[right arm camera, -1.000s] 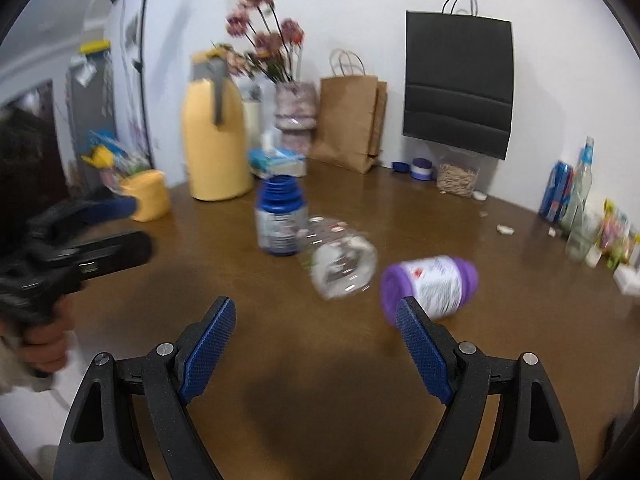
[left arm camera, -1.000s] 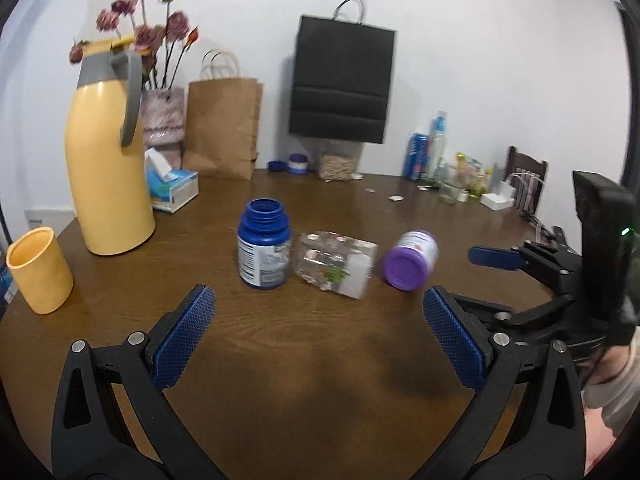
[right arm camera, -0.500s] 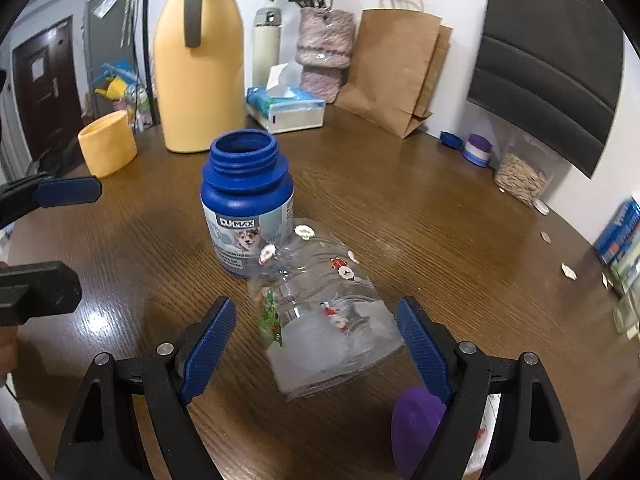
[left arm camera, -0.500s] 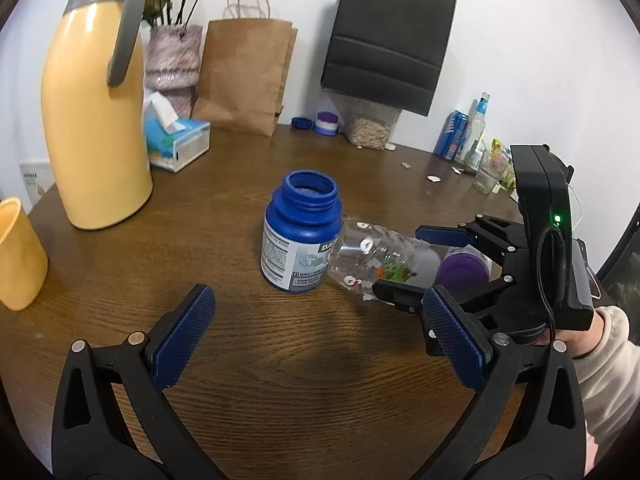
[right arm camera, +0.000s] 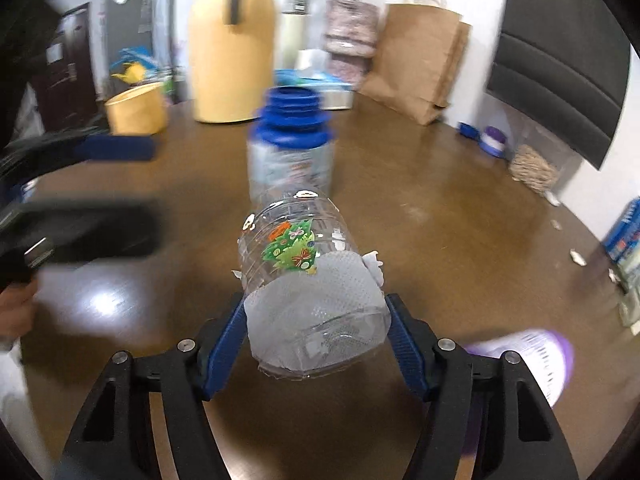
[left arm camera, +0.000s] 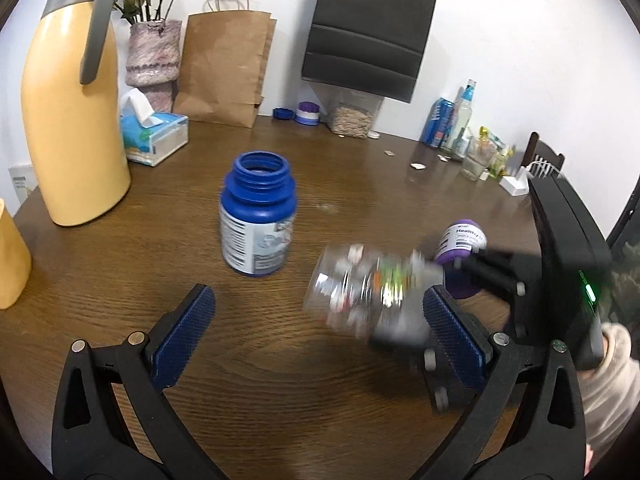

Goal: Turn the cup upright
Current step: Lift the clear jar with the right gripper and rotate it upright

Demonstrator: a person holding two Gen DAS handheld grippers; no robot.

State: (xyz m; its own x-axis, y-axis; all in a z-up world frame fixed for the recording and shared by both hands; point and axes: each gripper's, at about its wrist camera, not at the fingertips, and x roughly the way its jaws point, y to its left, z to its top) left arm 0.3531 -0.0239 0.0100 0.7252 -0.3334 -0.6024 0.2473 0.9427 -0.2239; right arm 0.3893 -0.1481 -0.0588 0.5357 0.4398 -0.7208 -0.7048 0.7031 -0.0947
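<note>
The cup point(right arm camera: 308, 276) is clear plastic with printed stickers and white paper inside. It lies on its side, lifted off the brown table point(right arm camera: 460, 240). My right gripper point(right arm camera: 316, 334) is shut on its base end, blue pads on either side. In the left wrist view the cup point(left arm camera: 372, 292) is blurred, held by the right gripper point(left arm camera: 472, 280) at the right. My left gripper point(left arm camera: 320, 340) is open and empty, low over the table, to the left of the cup.
An open blue bottle point(left arm camera: 258, 216) stands just beyond the cup. A purple bottle point(left arm camera: 462, 244) lies on its side to the right. A yellow jug point(left arm camera: 72, 112), tissue box point(left arm camera: 154, 136), yellow cup point(right arm camera: 136, 110) and paper bags point(left arm camera: 228, 68) stand around the table's far side.
My right gripper has closed on the cup and lifted it off the table, away from the blue bottle. The left gripper has stayed open and shifted slightly.
</note>
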